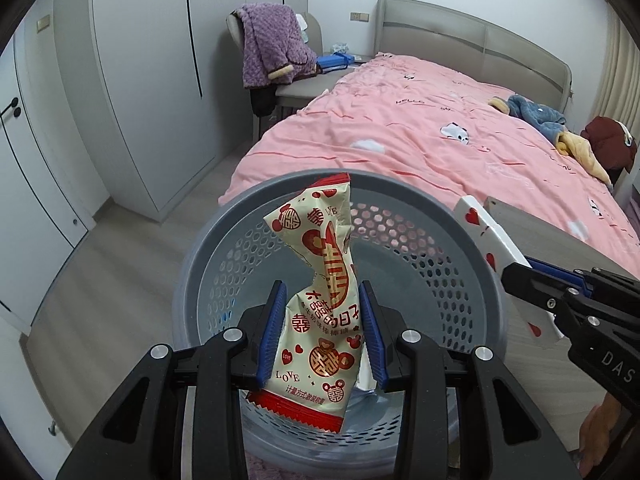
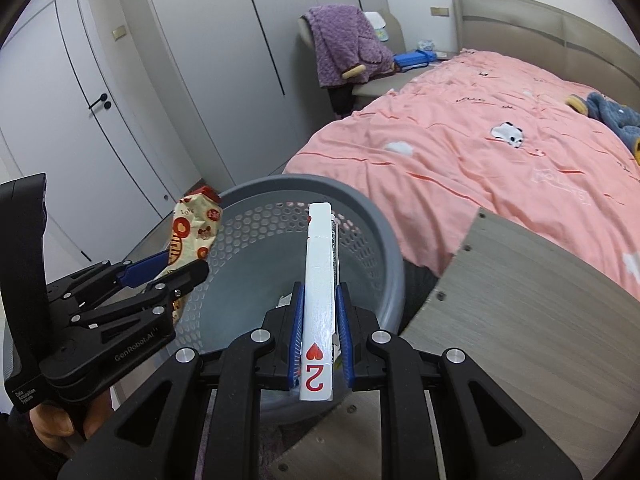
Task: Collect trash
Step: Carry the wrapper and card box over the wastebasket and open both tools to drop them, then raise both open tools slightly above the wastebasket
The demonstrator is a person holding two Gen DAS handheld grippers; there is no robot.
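Over the gray basket [image 1: 400, 196], my left gripper [image 1: 323, 320] clamps a light, crinkly candy wrapper [image 1: 320, 280] mid-body; my right gripper [image 2: 320, 320] pinches a stiff, slick card box [image 2: 320, 280] by its flat faces, above the rim

Cream, red, grey and pink
Cream wrapper [image 1: 320, 300] printed with red hearts; grey basket [image 1: 440, 200] with honeycomb holes; white box [image 2: 318, 292] bearing red heart; far pink quilt [image 1: 440, 128]
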